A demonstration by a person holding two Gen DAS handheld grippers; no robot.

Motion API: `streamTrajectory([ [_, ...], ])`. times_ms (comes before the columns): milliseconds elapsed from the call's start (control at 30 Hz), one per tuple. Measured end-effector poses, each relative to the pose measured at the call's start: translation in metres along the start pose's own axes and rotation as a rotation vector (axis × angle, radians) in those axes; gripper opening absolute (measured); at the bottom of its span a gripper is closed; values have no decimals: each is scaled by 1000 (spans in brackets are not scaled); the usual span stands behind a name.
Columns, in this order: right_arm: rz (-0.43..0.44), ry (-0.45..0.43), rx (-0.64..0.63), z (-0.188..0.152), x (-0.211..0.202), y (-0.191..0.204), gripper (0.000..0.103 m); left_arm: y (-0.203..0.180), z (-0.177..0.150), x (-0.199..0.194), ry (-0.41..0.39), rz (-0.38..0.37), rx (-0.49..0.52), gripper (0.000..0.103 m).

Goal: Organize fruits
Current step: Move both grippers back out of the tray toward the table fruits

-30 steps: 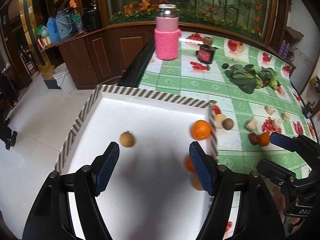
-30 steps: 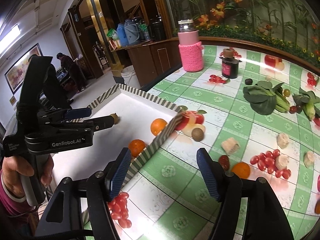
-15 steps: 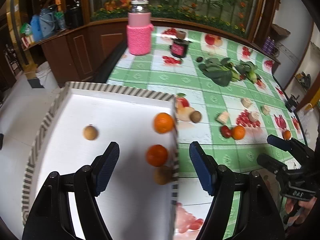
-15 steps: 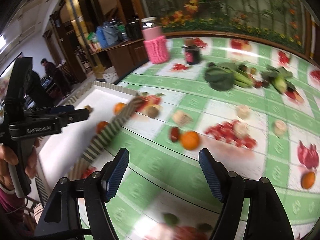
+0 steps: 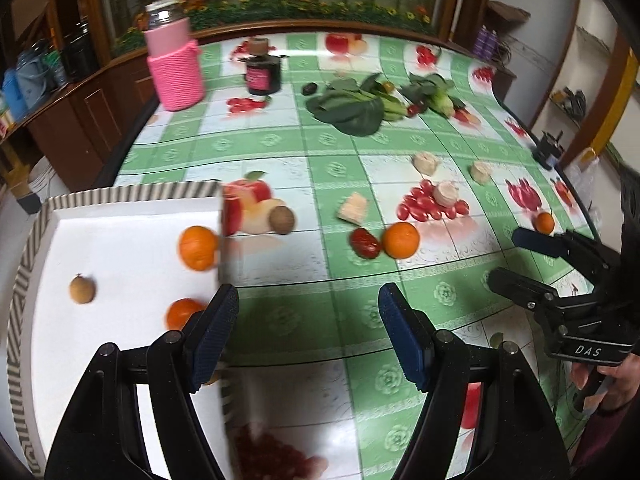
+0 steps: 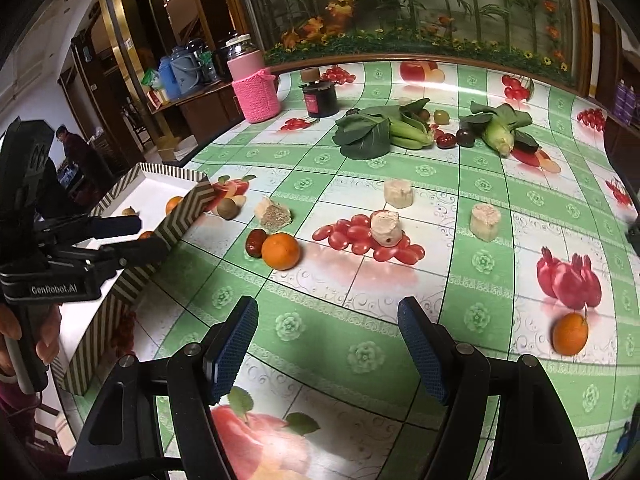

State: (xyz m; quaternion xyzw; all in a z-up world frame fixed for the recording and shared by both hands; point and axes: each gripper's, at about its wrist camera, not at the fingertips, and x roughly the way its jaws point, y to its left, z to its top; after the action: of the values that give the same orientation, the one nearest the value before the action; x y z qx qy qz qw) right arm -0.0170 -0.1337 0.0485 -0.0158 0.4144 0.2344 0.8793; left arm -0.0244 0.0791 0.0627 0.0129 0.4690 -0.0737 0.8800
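Both grippers (image 5: 308, 334) (image 6: 328, 350) agape — apparently empty.

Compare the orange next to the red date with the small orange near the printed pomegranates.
The orange beside the date looks clearly bigger than the small orange. The bigger one touches a dark red date; the small one sits alone on the tablecloth. The small one shows a thin stem; the bigger one shows none. Both are round, orange, and still outside the tray.

Wooden cabinets (image 6: 208, 108), floral mural (image 6: 420, 0), white floor (image 5: 16, 208).
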Motion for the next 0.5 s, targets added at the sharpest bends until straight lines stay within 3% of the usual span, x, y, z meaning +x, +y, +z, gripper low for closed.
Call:
streamTrajectory([
  [300,47,71,-138,19,41,25,68,4,3,6,12,-3,-6,72],
  [500,56,93,-193,31,67,37,53,11,4,12,28,0,-18,72],
])
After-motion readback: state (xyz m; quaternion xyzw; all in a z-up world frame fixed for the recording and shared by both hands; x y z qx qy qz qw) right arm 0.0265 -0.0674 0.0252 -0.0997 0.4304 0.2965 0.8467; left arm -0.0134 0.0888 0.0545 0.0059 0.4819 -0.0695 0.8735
